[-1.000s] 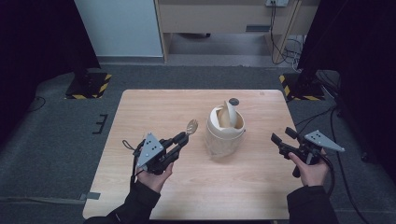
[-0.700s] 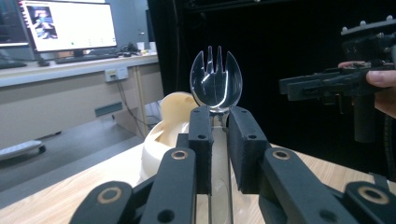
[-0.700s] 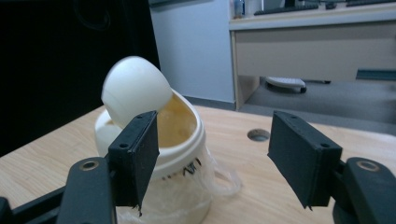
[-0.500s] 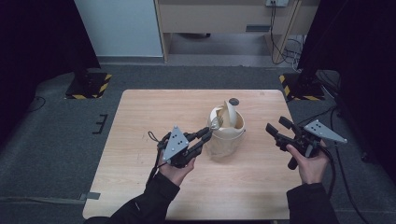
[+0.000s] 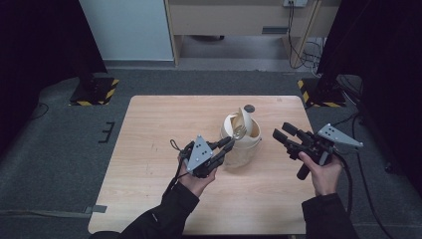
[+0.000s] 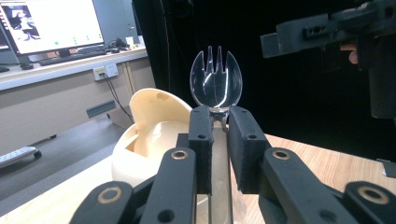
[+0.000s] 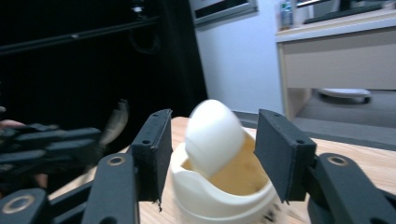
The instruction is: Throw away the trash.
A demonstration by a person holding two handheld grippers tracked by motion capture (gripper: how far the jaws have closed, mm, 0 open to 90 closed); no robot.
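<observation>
1. Left gripper view: the left gripper (image 6: 219, 126) is seen clenched on a clear plastic spork (image 6: 215, 84), the handle being pinched between the two black jaws and the pronged bowl standing upright just above their tips
2. Just beyond and below those jaws, to their left, a cream-coloured bin (image 6: 149, 140) with a tilted swing lid is seen, its opening turned toward the spork
3. In the high view the left gripper (image 5: 226, 144) is held by the left hand (image 5: 196, 174) against the near side of the bin (image 5: 241, 142), and the spork (image 5: 239, 132) is poised over the bin's open top
4. In the right gripper view the right gripper (image 7: 210, 154) is shown released, its jaws spread wide with nothing between the pads; the bin (image 7: 219, 186) is framed in the gap beyond them, and its white lid (image 7: 212, 135) appears blurred
5. To the left of those jaws the left gripper (image 7: 100, 135) and the spork (image 7: 116, 121) are seen dimly against a dark background
6. In the high view the right gripper (image 5: 286, 134) is held by the right hand (image 5: 323, 172) near the bin's far side from the left gripper, apart from it
7. Both grippers and the bin are placed over a light wooden table (image 5: 149, 149), and a small dark round object (image 5: 249, 107) lies on it beyond the bin
</observation>
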